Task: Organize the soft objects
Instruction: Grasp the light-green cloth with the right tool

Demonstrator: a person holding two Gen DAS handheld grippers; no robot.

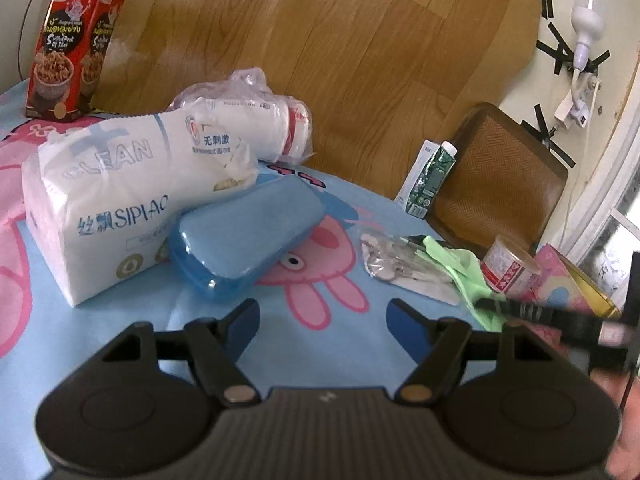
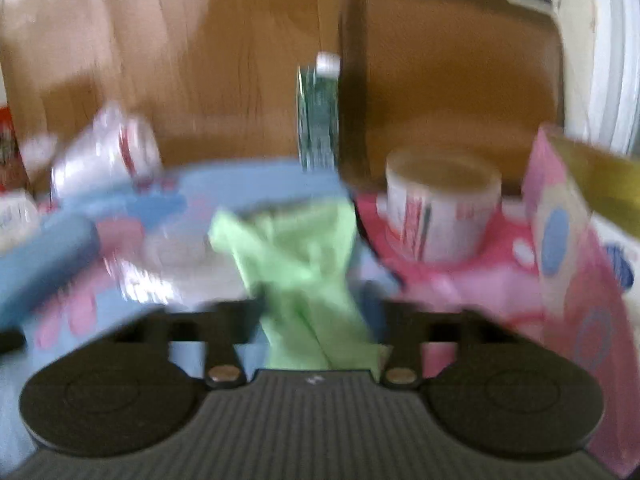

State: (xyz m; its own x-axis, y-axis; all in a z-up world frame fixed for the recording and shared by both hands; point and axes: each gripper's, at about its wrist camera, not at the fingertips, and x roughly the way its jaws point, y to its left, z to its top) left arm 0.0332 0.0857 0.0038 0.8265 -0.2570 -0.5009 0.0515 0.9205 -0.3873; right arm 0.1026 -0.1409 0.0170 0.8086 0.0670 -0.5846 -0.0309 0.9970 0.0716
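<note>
A crumpled light green cloth [image 2: 296, 264] lies on the cartoon-print sheet, running between my right gripper's [image 2: 318, 312] spread jaws; the view is blurred. The jaws stand apart on either side of it. In the left wrist view the green cloth [image 1: 460, 268] lies at the right, partly under the right gripper's dark finger [image 1: 520, 310]. My left gripper [image 1: 322, 312] is open and empty above the sheet, in front of a blue hard case [image 1: 248, 236]. A white tissue pack [image 1: 108, 200] and a bagged white roll [image 1: 256, 124] lie beyond the case.
A red snack box [image 1: 70, 44] stands far left. A green carton [image 1: 432, 176], a brown woven tray [image 1: 496, 184], a tin can [image 1: 508, 268] and a pink box [image 1: 560, 284] crowd the right. A clear packet of metal items [image 1: 396, 268] lies by the cloth.
</note>
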